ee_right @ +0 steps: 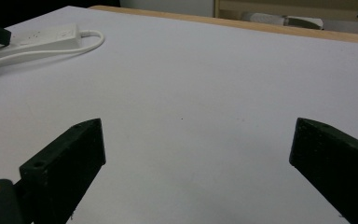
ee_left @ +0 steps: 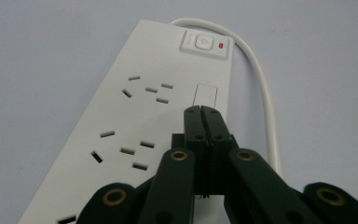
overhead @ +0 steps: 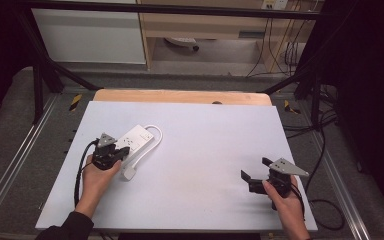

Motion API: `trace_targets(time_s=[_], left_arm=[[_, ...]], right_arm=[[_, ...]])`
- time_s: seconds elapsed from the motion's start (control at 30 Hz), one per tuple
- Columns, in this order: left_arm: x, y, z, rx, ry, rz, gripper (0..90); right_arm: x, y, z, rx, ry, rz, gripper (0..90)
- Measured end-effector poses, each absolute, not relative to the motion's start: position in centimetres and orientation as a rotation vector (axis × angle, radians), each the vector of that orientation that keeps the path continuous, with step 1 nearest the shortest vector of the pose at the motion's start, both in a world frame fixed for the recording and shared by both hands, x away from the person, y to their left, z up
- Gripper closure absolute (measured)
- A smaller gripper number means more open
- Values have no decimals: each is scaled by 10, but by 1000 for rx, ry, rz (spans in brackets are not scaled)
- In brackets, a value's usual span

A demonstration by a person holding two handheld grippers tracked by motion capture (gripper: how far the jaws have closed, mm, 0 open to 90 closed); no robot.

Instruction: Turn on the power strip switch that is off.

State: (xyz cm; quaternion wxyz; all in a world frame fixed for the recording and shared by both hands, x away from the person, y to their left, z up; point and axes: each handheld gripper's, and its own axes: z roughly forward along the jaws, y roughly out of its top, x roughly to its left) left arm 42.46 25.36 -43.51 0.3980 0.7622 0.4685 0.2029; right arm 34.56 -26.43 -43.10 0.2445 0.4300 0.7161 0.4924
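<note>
L gripper [ee_left: 202, 112] jaws together, tips over the white strip [ee_left: 135, 126] at table [overhead: 205, 150] left. R gripper [overhead: 256, 169] jaws wide apart, near right, nothing between.

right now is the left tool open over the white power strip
No, in the left gripper view the left tool has its two black jaws pressed together above the white plastic power strip.

lab-like recording rig, white table [overhead: 190, 200] in black metal frame [overhead: 45, 70], loose cables [overhead: 280, 50], dark surrounding curtains
</note>
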Motion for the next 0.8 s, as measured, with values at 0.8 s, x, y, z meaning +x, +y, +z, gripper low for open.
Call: trace_targets(time_s=[0.8], left_arm=[[427,252,-436,1944,1192,512,900]], right_arm=[[345,-265,-431,1174,1953,1345,38]])
